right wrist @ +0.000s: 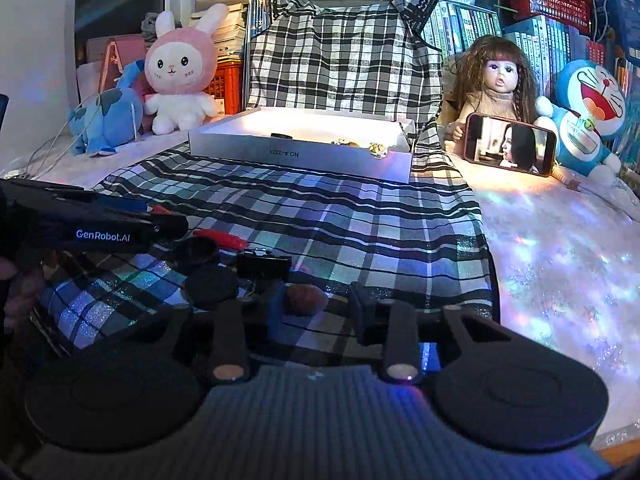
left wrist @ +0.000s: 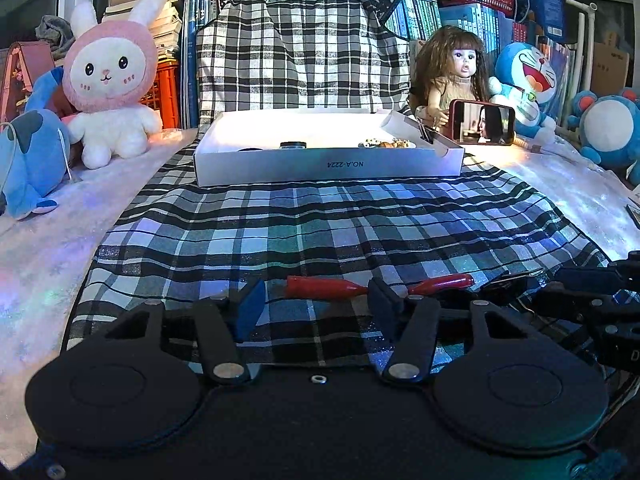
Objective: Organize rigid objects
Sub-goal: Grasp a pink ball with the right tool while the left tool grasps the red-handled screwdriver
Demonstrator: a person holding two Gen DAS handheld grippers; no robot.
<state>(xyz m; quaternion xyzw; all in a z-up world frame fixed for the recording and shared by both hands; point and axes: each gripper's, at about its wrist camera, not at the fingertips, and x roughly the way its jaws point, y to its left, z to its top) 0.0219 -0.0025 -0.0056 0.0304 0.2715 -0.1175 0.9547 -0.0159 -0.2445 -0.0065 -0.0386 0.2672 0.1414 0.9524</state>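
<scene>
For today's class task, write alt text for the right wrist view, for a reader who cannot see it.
The right gripper hovers low over a plaid cloth, its jaws apart around a small brown object. Red-handled pliers and black clips lie to the left, beside the left gripper. Behind stand a white tray, plush toys, a doll and a phone.

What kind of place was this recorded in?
Probably a home room, maybe a bedroom or study: plush toys such as a rabbit, a doll, and stacked books behind a plaid cloth.
</scene>
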